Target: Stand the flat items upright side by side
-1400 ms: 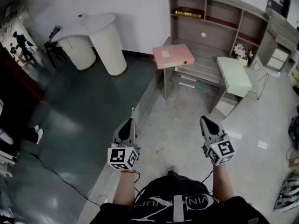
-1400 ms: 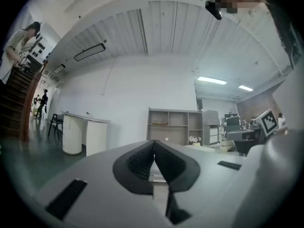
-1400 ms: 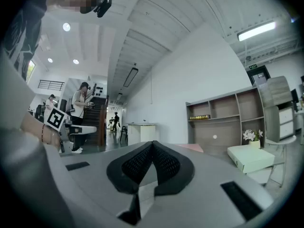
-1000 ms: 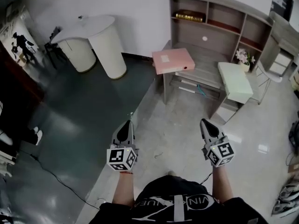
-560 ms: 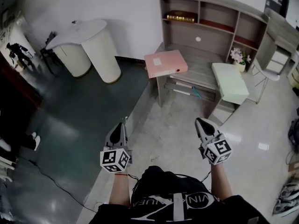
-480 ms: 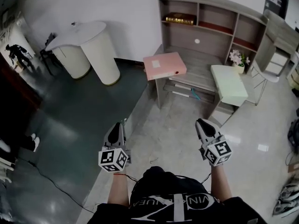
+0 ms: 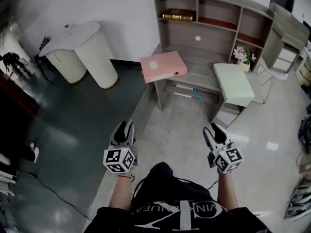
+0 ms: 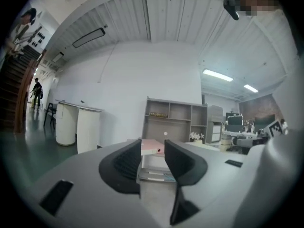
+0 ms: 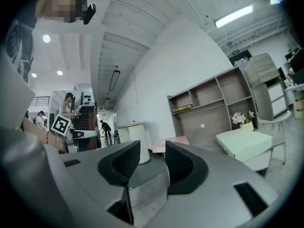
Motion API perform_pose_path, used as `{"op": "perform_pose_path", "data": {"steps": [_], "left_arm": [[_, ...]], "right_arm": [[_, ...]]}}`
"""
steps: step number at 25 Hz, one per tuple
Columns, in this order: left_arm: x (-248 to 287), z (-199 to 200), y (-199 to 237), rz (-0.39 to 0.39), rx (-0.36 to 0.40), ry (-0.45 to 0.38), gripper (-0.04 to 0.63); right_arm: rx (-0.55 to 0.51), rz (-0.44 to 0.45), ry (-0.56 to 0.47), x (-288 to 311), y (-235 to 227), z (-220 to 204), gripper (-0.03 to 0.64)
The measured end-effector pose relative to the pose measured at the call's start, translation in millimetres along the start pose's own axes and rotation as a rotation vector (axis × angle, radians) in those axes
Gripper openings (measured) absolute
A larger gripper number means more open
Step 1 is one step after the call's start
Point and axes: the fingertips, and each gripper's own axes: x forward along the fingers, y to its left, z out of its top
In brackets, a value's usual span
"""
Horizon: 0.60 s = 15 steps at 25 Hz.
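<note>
A pink binder (image 7: 163,66) lies flat on the left end of the grey desk (image 7: 194,57), partly over its edge. A pale green binder (image 7: 233,84) lies flat on the desk's right end. Both grippers are held level above the floor, well short of the desk. My left gripper (image 7: 127,126) has just been opening and has nothing between its jaws; the pink binder (image 8: 152,147) shows far off through the gap. My right gripper (image 7: 214,130) has also just been opening and is empty. From it I see the green binder (image 9: 243,144) and the pink binder (image 9: 174,141).
The desk carries a hutch of shelves (image 7: 214,13) with a book (image 7: 177,16) on top left and a flower pot (image 7: 241,57) beside the green binder. A white counter (image 7: 87,47) stands to the left, a chair (image 7: 273,74) to the right. A cable (image 7: 53,183) runs over the dark floor.
Both grippers' jaws have parted from shut to open. The person has stepped toward the desk, which now sits nearer and further left in the head view.
</note>
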Motion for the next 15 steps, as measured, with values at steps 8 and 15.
{"op": "perform_pose_path", "data": {"steps": [8, 15], "left_arm": [[35.5, -34.0, 45.4, 0.065, 0.002, 0.095, 0.156], [133.0, -38.5, 83.3, 0.046, -0.038, 0.122, 0.176]], "right_arm": [[0.059, 0.02, 0.045, 55.1, -15.6, -25.8, 0.169], [0.032, 0.003, 0.078, 142.4, -51.2, -12.4, 0.169]]}}
